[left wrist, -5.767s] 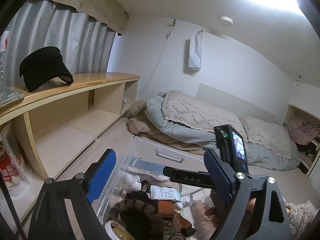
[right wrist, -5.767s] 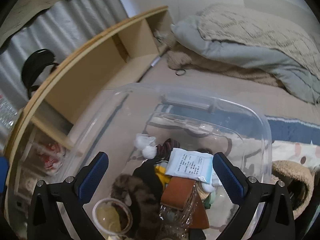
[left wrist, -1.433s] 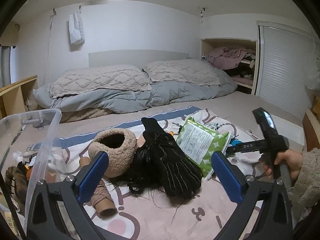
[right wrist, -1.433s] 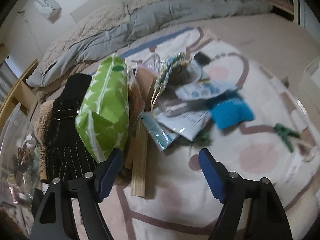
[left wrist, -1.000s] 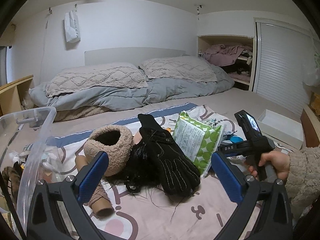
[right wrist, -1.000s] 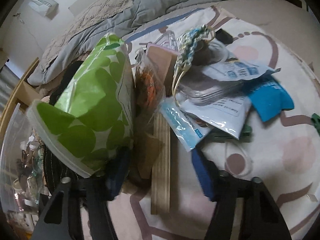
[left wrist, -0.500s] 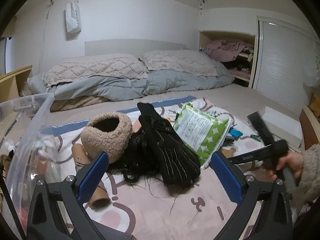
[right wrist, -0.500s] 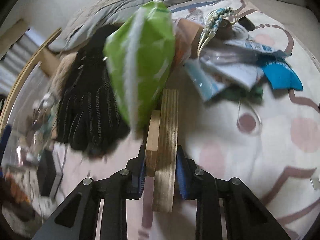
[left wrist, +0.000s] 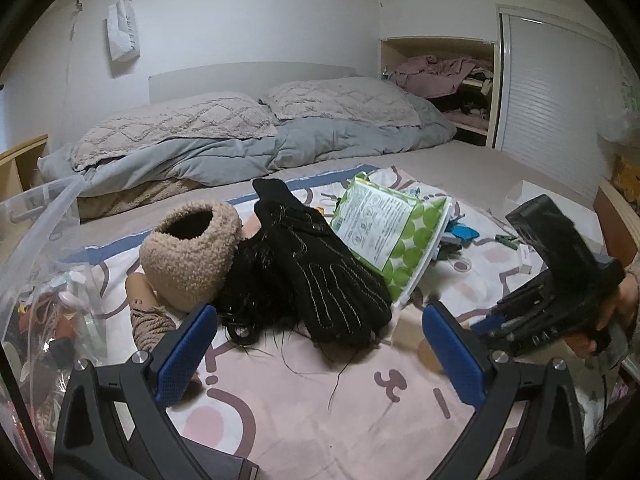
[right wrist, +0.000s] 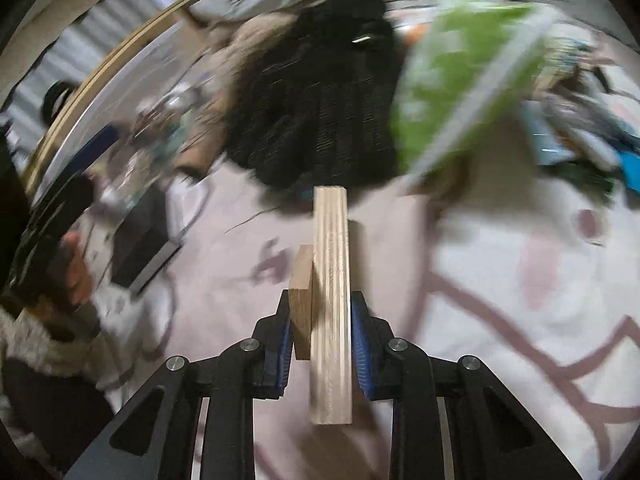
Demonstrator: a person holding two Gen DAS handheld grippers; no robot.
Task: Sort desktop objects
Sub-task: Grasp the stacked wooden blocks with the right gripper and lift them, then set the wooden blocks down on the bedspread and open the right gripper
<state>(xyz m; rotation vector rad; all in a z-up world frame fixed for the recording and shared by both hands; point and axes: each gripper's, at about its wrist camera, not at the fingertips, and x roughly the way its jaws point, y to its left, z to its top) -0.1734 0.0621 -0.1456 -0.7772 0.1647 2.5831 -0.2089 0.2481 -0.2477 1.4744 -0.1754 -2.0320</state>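
This is a bedroom in a home. A low bed (left wrist: 248,148) lies along the white wall, with two quilted pillows (left wrist: 340,100) and a rumpled grey duvet (left wrist: 224,156). An open closet nook (left wrist: 440,84) in the corner holds piled clothes, beside a white slatted sliding door (left wrist: 560,100). A patterned blanket (left wrist: 320,400) on the floor carries household clutter: a black glove (left wrist: 324,276), a fuzzy tan hat (left wrist: 188,252) and a green dotted packet (left wrist: 384,232).

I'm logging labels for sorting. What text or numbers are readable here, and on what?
White bag on the wall: lettering, too faint to read.
Green dotted pack: printed label with round icons and small text, too small to read.
Patterned mat: brown marks, not readable words.
Right wrist view: blurred, nothing readable.
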